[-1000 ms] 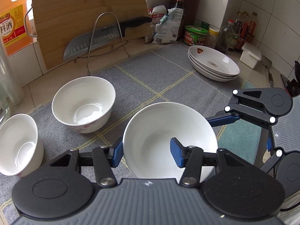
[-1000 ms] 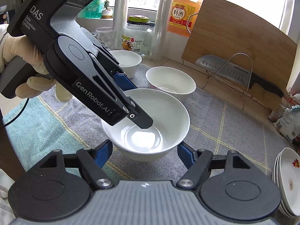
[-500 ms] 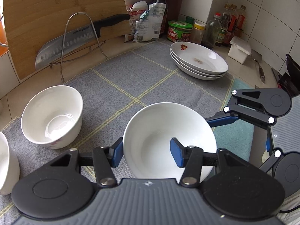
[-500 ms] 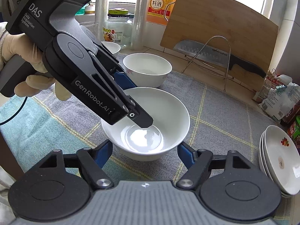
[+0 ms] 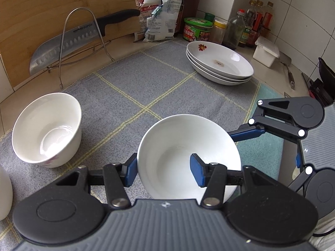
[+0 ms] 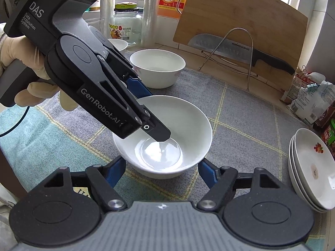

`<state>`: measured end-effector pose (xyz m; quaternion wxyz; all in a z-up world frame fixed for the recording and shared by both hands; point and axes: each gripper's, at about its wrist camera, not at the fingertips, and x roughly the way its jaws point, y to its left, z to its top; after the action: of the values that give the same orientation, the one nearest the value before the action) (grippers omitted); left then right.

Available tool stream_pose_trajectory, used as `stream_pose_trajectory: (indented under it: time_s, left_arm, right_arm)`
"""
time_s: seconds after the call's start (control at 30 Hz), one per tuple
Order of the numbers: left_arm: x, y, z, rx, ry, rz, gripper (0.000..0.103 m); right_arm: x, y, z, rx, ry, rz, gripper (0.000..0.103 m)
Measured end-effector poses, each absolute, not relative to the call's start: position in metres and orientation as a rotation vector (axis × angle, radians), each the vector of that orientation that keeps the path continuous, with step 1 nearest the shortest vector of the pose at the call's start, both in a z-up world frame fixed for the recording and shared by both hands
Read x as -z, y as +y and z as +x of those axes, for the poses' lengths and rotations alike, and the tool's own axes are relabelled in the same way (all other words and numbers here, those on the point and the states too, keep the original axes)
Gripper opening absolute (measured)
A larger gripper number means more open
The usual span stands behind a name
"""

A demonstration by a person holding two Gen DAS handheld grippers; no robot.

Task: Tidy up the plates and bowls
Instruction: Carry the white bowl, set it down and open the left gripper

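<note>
**Risks, left to right**
- Small white ceramic bowl (image 5: 4, 192) at the far left edge and deep white ceramic bowl (image 5: 46, 129) beside it: both stand on the grey checked cloth (image 5: 146, 87) covering the surface. A carry swung low to that side could knock their rims.
- Wide white ceramic bowl (image 5: 178, 146), near the middle front of the cloth: the left gripper (image 5: 165, 171) has its fingers (image 5: 131, 171) pinched on the near rim, one outside and one inside. The right gripper (image 6: 162, 174) has its fingers (image 6: 116, 173) pressed against the outer wall on both sides. Glazed walls are probably slippery. If the two hands pull unevenly, the bowl may twist free or tip. Whether it rests on the cloth cannot be told.
- Stack of shallow white plates with a red flower mark (image 5: 219, 62), far right: setting the bowl down hard there could chip a rim.

**Count**
- Bowls: three.
- Plates: three, stacked.
- Grippers: two.
- Steel cleaver with black handle (image 5: 69, 39): one.
- Wire rack (image 5: 62, 48): one.
- Wooden board (image 5: 41, 4): one.
</note>
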<state>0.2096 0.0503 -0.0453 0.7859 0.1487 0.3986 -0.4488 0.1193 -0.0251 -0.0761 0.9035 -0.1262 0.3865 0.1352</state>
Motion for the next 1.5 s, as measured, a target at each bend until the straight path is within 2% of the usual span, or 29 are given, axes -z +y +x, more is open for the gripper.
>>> stream_pose_trajectory:
  time_s: [0.77,0.87,0.93,0.97,1.3,1.5]
  left_arm:
    - [0.052,0.048,0.213,0.962,0.870,0.305,0.052]
    - [0.052,0.048,0.211,0.967,0.863,0.297,0.056]
    - [0.050,0.049,0.209,0.958,0.846,0.286,0.066]
    - [0.048,0.050,0.208,0.958,0.832,0.287,0.072]
    - [0.031,0.069,0.200,0.888,0.751,0.232,0.079]
    - [0.025,0.093,0.204,0.814,0.734,0.141,0.079]
  right_arm:
    - [0.083,-0.030,0.127,-0.281,0.822,-0.234,0.080]
    - [0.083,-0.030,0.127,-0.282,0.823,-0.235,0.082]
    - [0.083,-0.031,0.127,-0.284,0.817,-0.227,0.093]
    - [0.082,-0.031,0.126,-0.283,0.808,-0.228,0.103]
    - [0.074,-0.031,0.120,-0.268,0.767,-0.254,0.103]
    - [0.065,-0.032,0.119,-0.267,0.712,-0.243,0.103]
